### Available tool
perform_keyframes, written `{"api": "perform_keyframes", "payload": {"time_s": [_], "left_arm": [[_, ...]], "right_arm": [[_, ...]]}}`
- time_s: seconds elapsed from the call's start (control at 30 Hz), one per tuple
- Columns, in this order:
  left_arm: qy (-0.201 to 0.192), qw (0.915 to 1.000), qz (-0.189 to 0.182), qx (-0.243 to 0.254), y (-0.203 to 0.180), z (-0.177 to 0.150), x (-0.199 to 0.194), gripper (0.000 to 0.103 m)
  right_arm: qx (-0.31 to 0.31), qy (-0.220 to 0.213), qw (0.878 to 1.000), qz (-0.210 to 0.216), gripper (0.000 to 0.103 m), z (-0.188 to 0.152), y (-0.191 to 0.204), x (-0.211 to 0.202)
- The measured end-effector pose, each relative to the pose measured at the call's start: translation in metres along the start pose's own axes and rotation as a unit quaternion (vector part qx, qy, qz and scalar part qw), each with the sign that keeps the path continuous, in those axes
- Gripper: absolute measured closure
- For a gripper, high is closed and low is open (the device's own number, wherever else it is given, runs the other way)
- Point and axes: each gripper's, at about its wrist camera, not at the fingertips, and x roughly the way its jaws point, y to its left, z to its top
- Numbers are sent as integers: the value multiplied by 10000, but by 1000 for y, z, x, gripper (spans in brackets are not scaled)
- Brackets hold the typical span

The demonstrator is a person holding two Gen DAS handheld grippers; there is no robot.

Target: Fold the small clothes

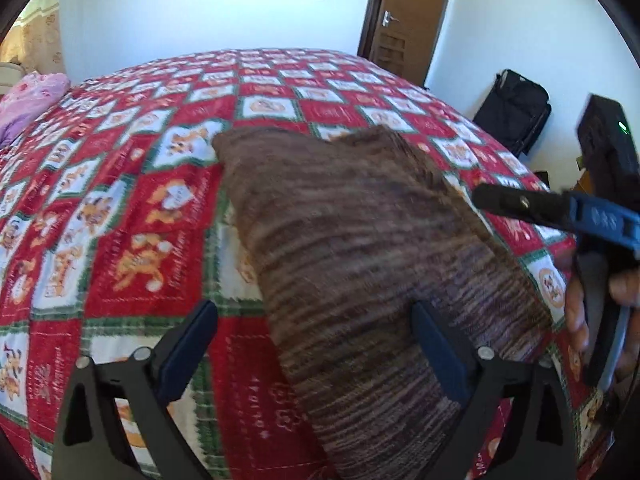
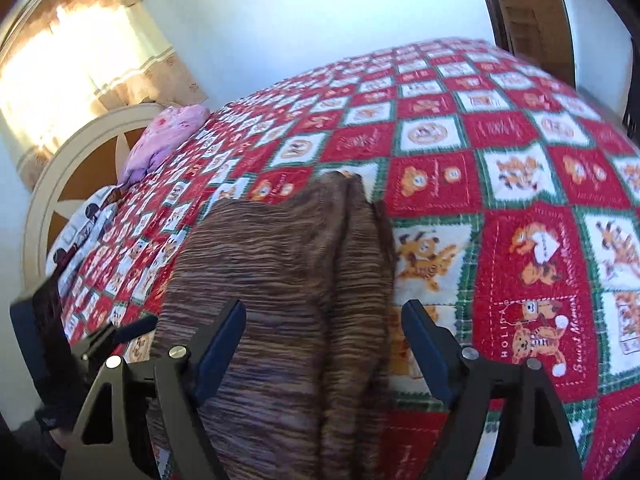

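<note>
A brown striped knit garment (image 1: 360,240) lies in a long folded strip on the red, white and green cartoon blanket (image 1: 120,200). My left gripper (image 1: 314,312) hovers over the garment's near end, open, its jaws wide apart and its right finger (image 1: 436,344) over the cloth. The right gripper's finger (image 1: 516,202) shows at the right edge, with a hand (image 1: 580,312) behind it. In the right wrist view my right gripper (image 2: 325,312) stands open above the same garment (image 2: 288,280), straddling its raised fold without pressing it. The left gripper (image 2: 116,336) shows at lower left.
The blanket (image 2: 520,240) covers a bed. Pink bedding (image 2: 168,136) and a white round headboard (image 2: 80,152) are at its head, under a bright curtained window (image 2: 80,48). A brown door (image 1: 408,20) and a black suitcase (image 1: 512,108) stand beyond the bed's far right corner.
</note>
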Motion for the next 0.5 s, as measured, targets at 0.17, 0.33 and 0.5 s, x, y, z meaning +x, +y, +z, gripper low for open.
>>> {"api": "perform_keyframes", "payload": {"time_s": [0.17, 0.33, 0.5], "left_arm": [[131, 9998, -77, 93, -3, -2, 7, 4], [266, 9988, -374, -153, 7, 0, 13, 4], [236, 9983, -539, 25, -2, -2, 10, 24]], "right_arm": [[161, 200, 9995, 166, 22, 5, -18, 23], [179, 184, 9991, 333, 22, 15, -23, 37], [-49, 431, 9976, 547, 39, 20, -8, 53]]}}
